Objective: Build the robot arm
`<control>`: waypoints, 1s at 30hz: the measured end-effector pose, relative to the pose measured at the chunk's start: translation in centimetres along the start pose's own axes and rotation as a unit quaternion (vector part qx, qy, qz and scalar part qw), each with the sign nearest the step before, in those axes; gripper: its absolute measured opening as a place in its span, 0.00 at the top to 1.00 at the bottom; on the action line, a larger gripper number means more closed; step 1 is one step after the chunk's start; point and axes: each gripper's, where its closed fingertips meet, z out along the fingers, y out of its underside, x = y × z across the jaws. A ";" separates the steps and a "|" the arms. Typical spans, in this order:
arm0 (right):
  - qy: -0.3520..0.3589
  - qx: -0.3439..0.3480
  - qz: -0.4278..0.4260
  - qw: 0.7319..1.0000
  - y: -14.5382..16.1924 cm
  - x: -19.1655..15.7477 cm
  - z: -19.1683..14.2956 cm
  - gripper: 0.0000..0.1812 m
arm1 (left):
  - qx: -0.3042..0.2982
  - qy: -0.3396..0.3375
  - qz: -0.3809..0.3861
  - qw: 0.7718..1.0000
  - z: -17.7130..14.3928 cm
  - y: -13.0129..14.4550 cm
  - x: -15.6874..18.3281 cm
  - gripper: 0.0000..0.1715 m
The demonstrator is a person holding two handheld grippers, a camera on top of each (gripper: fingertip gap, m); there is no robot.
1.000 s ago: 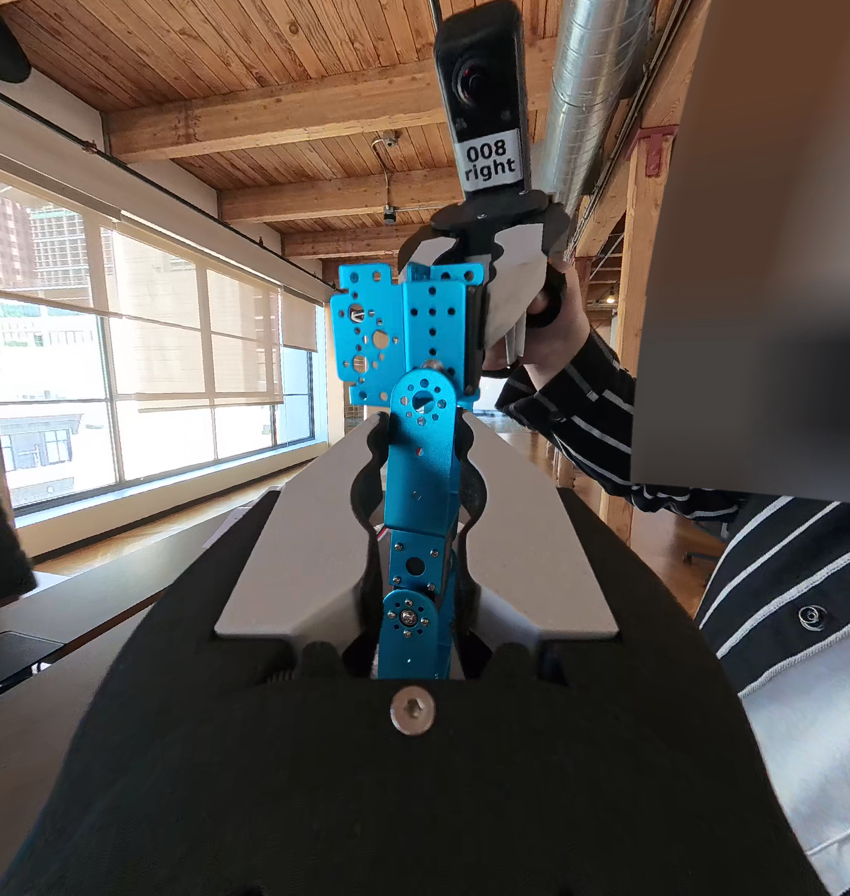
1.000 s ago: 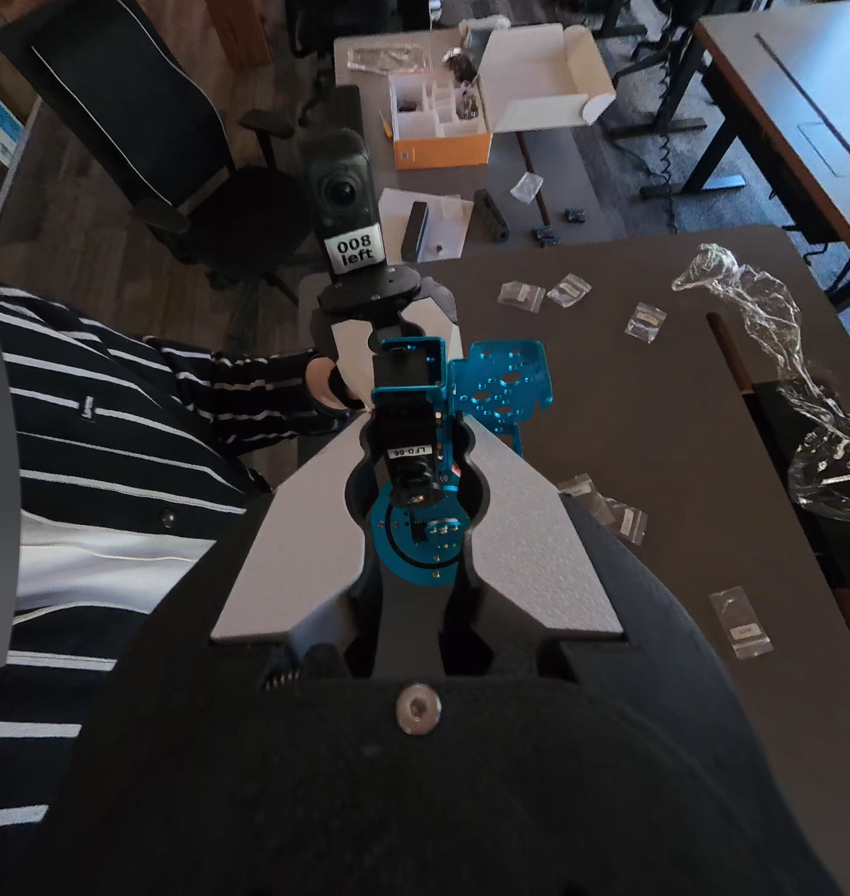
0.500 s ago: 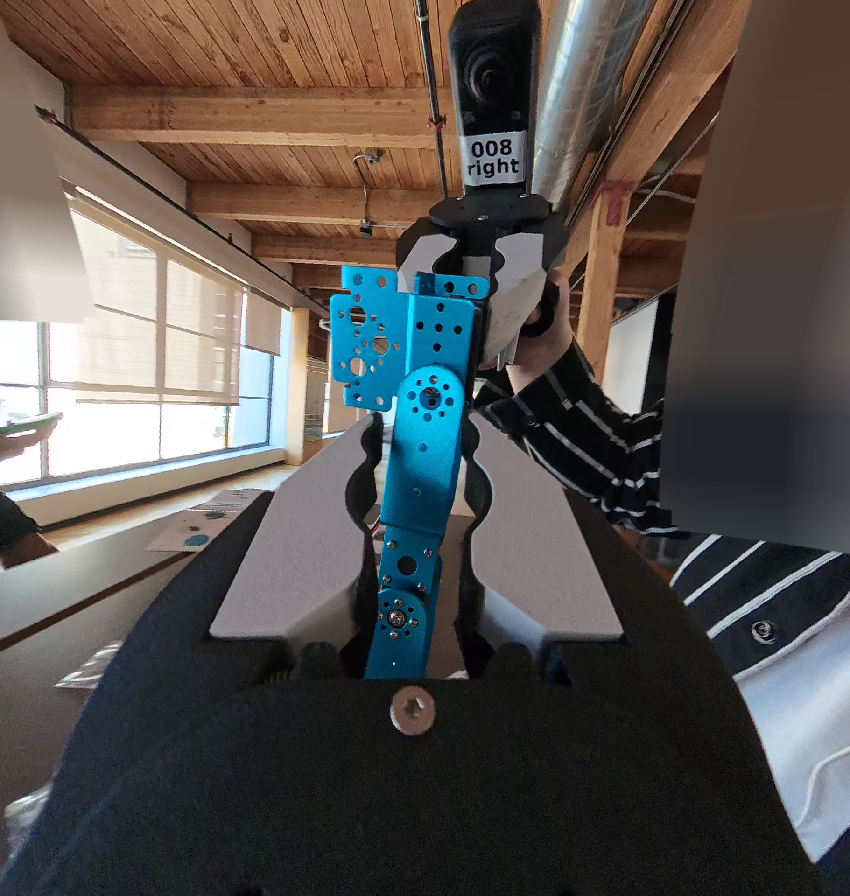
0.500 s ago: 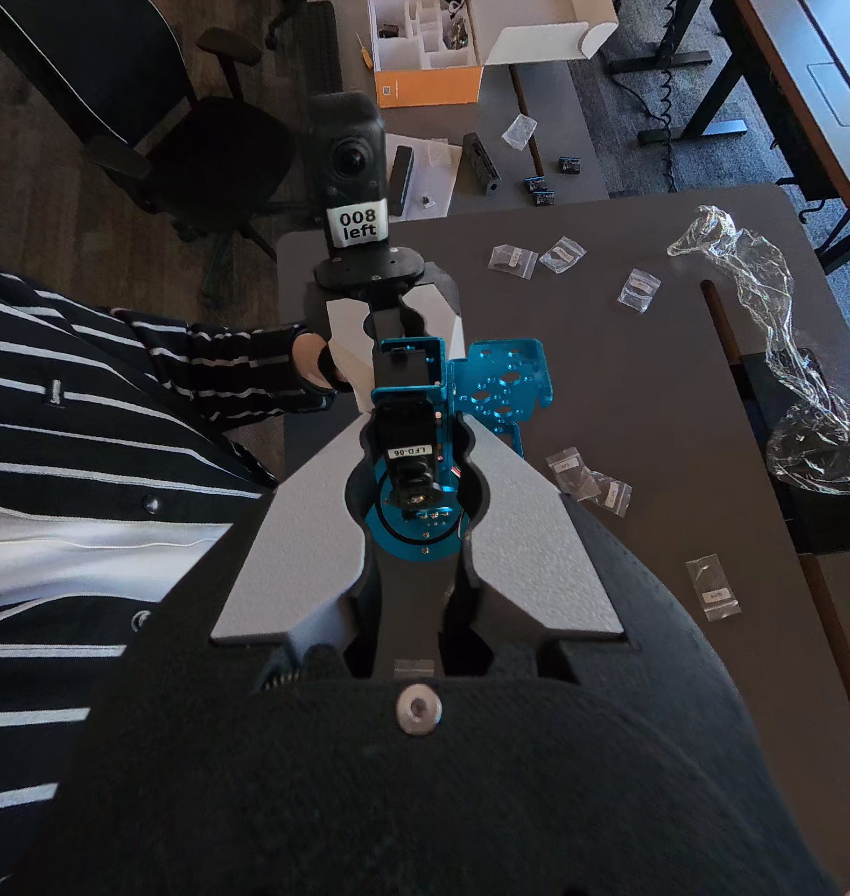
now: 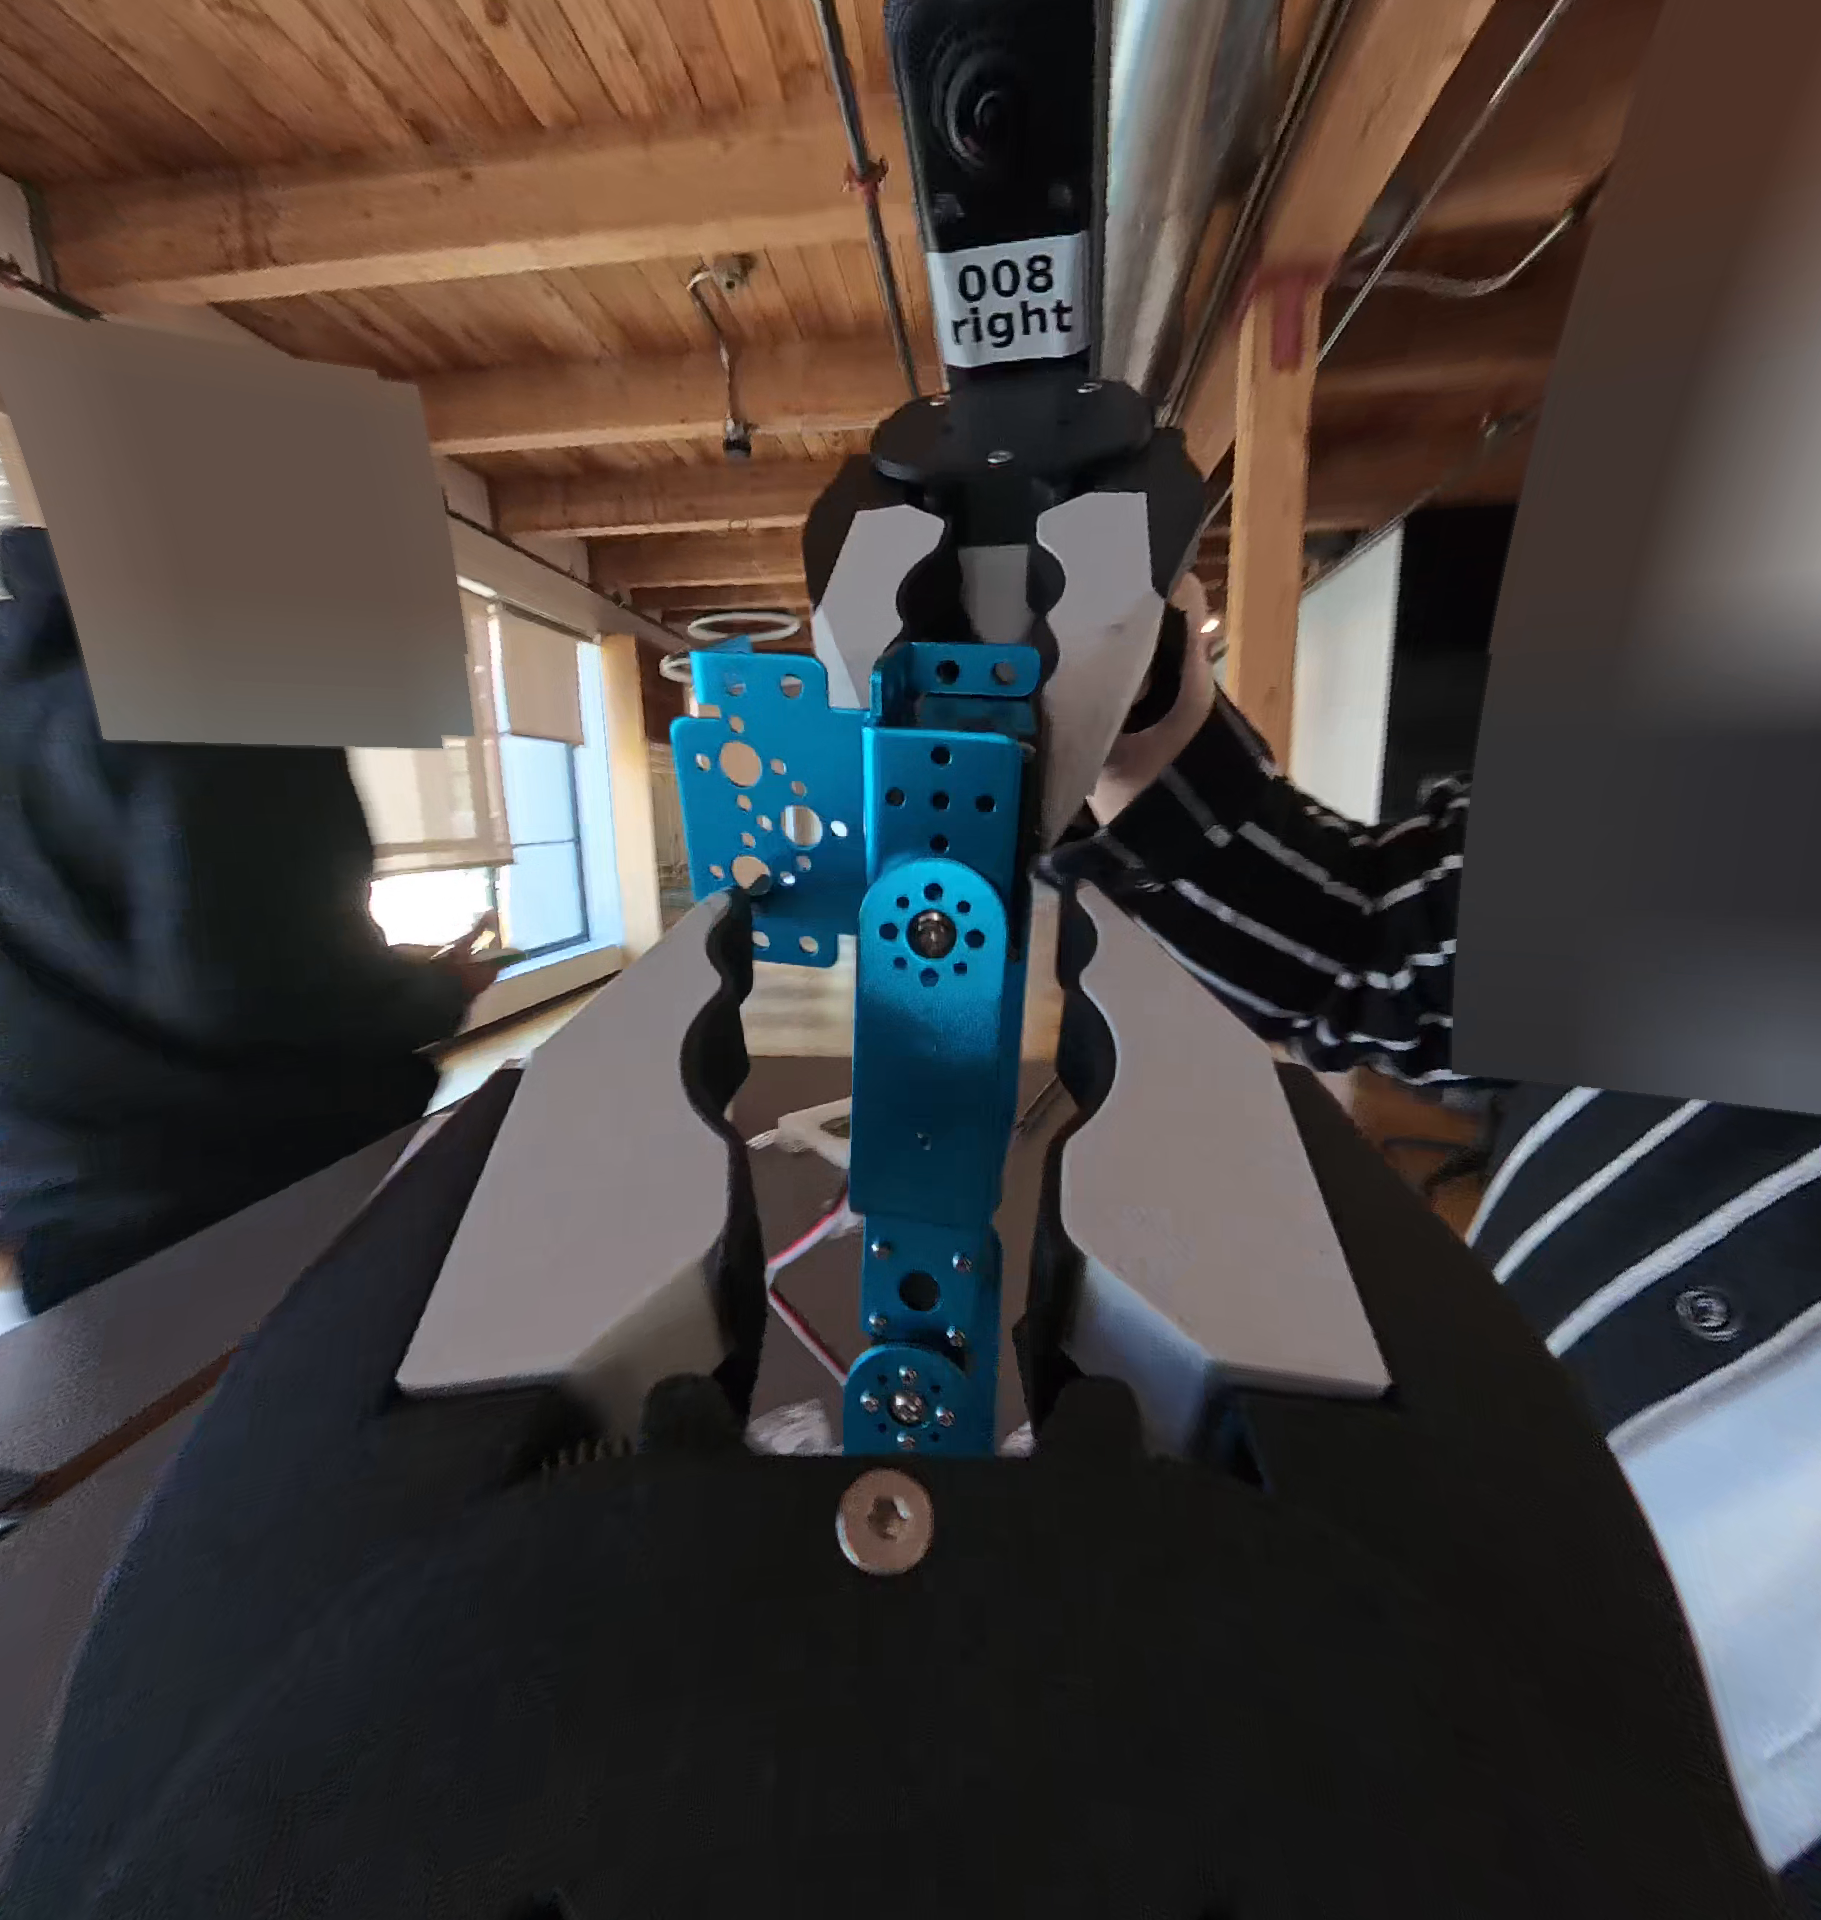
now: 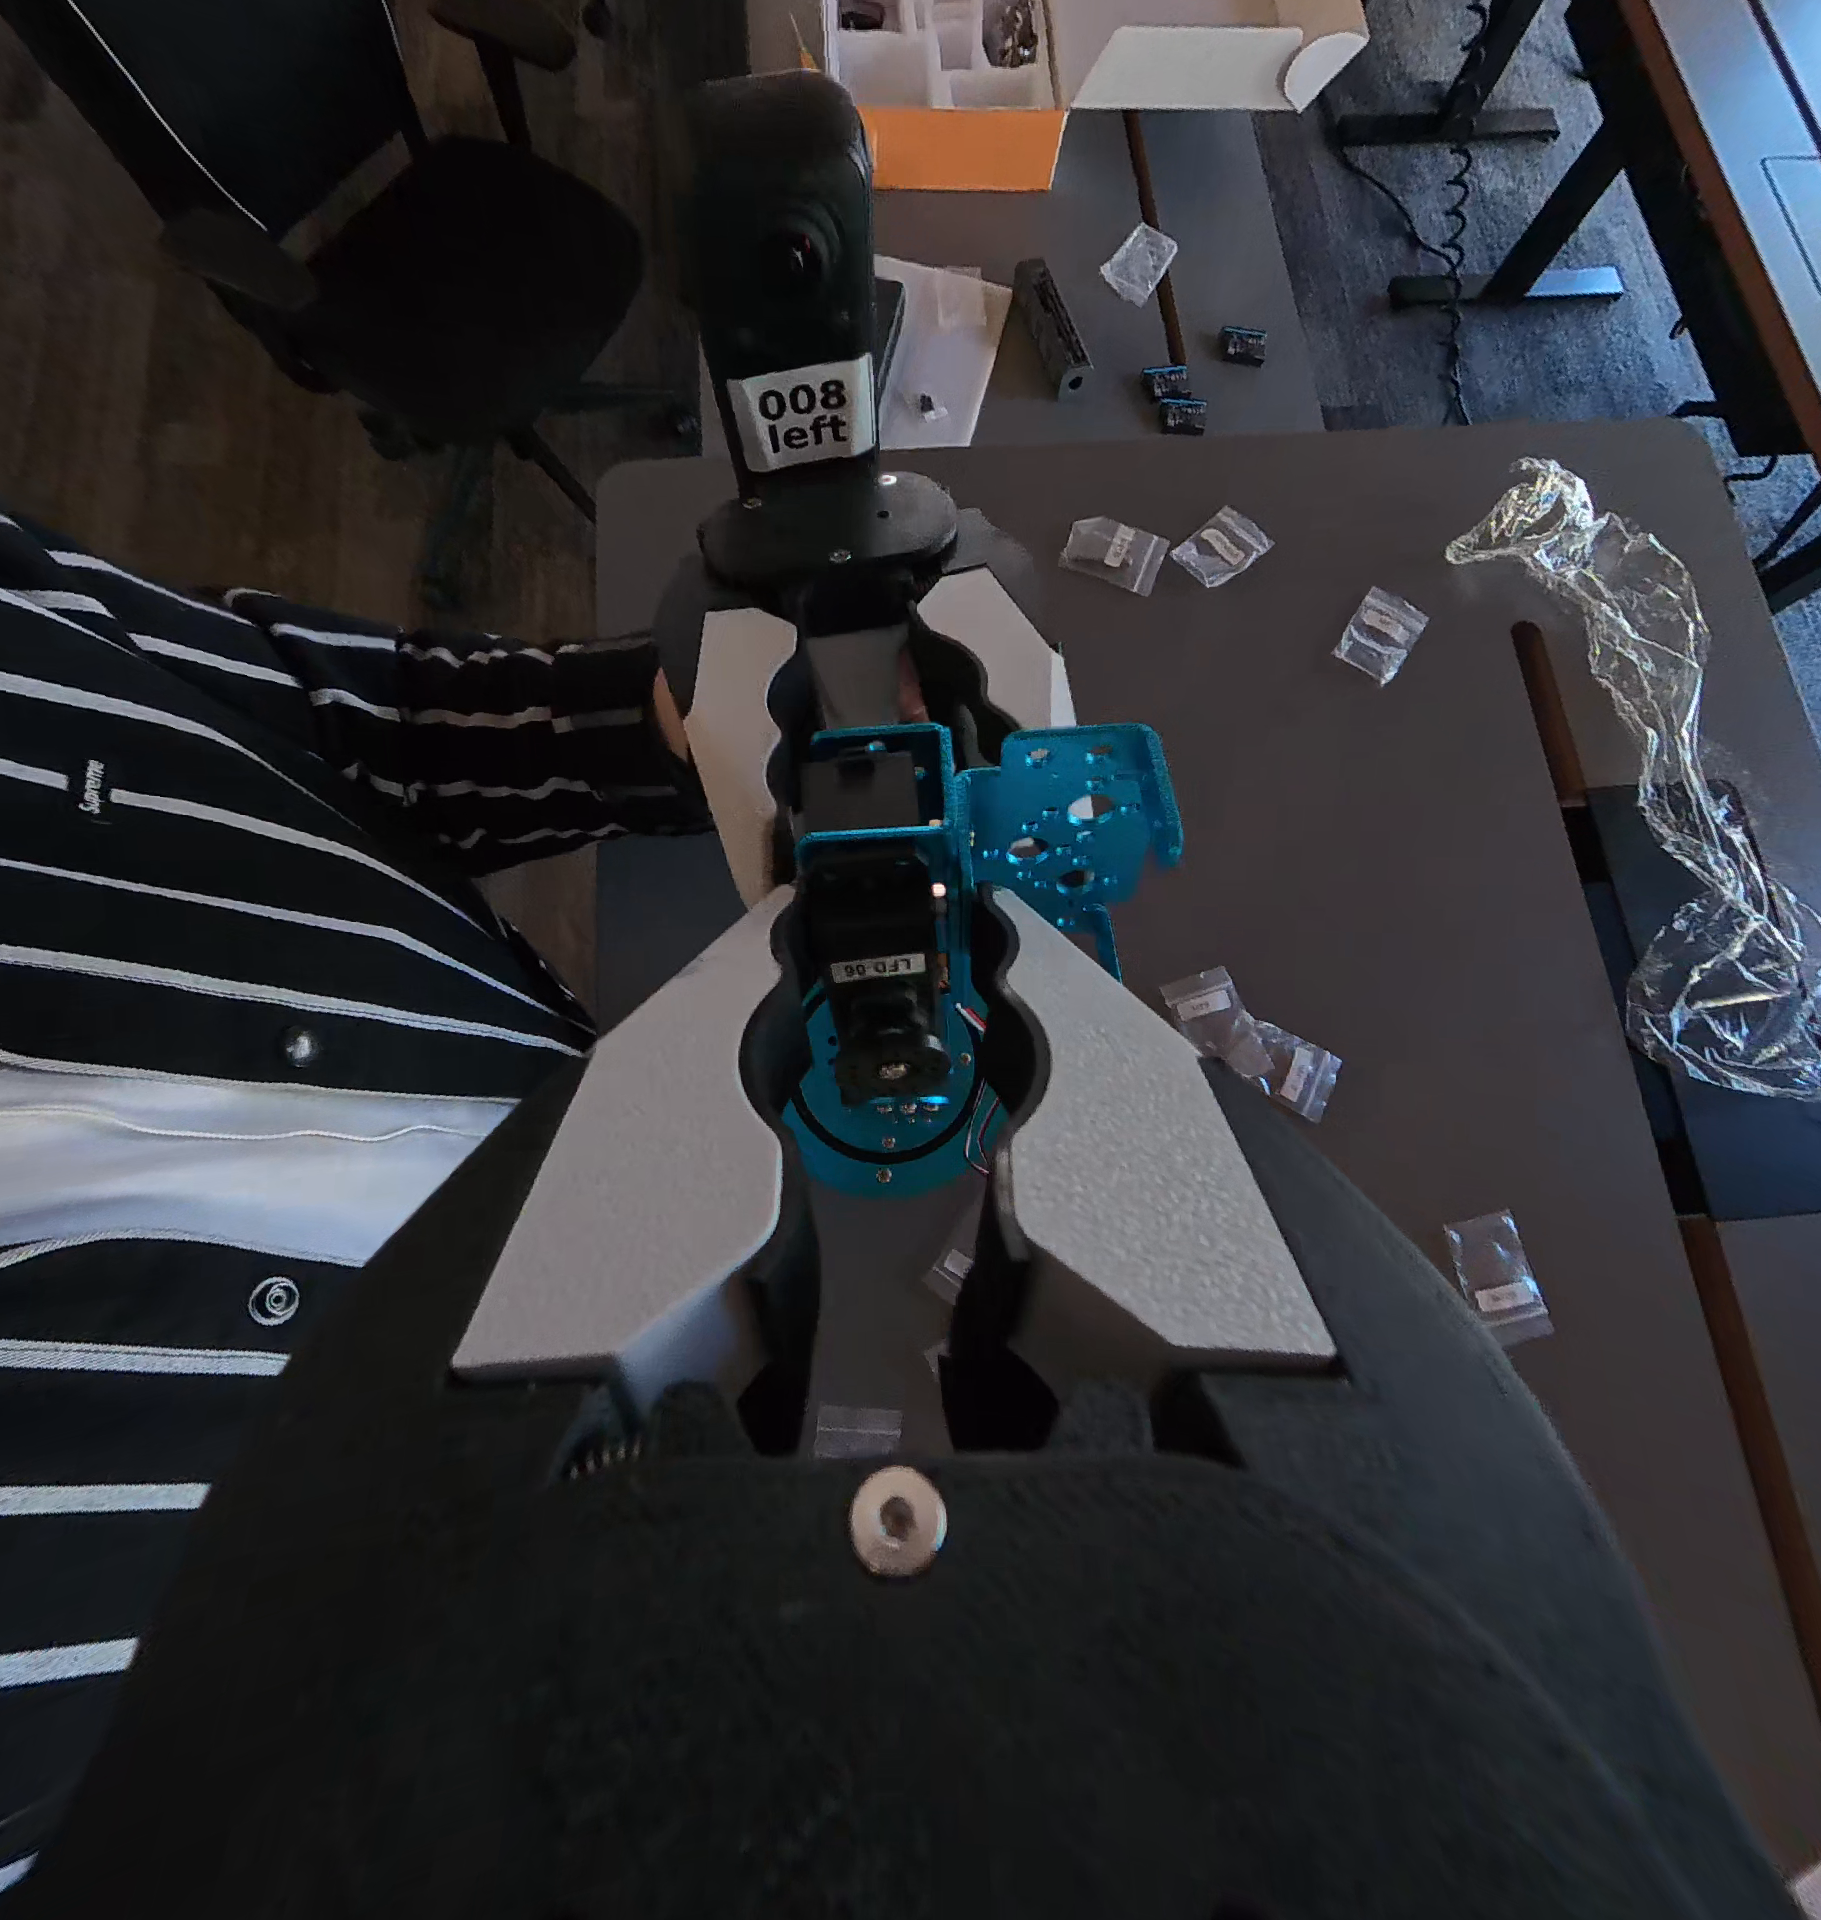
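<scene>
A blue metal bracket arm [image 5: 932, 1049] with black servos hangs upright in the air above the dark table. My left gripper [image 5: 895, 914] is open around its lower links, with a clear gap at the left finger [image 5: 594, 1164]. My right gripper [image 6: 885, 904] is shut on the arm's upper end, on a black servo [image 6: 864, 935] above a round blue base [image 6: 875, 1132]. A perforated blue plate [image 6: 1072, 821] sticks out sideways. The right gripper also shows in the left wrist view [image 5: 953, 686], above the arm. The left gripper shows below it in the right wrist view [image 6: 864, 727].
The dark table [image 6: 1405, 935] carries several small plastic bags [image 6: 1249, 1039] and crumpled clear wrap [image 6: 1664, 831]. An orange-and-white box [image 6: 968, 145] stands on a farther table, by an office chair [image 6: 449, 239]. A person in dark clothes [image 5: 158, 935] stands at the left. Striped sleeves hold both grippers.
My left gripper's jaws have opened off the blue arm, which they held before. My right gripper keeps its grip. Both views have swung slightly.
</scene>
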 end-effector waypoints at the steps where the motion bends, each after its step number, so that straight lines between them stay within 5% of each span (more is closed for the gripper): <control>1: 0.000 0.006 0.000 1.000 0.0 0.1 0.0 0.85 | -0.006 -0.003 0.007 1.000 0.2 0.0 -0.1 0.68; 11: 0.004 0.058 -0.014 0.998 -0.4 0.3 0.1 0.85 | -0.029 -0.007 0.046 0.998 -0.3 -0.2 -0.2 0.78; 17: -0.002 0.076 -0.011 0.997 -0.4 0.2 0.1 0.85 | -0.025 0.003 0.049 0.999 -0.3 -0.6 -0.1 0.71; 30: 0.015 0.097 -0.003 0.995 -0.5 0.4 0.2 0.85 | -0.046 0.007 0.091 0.995 -0.2 -1.2 0.2 0.78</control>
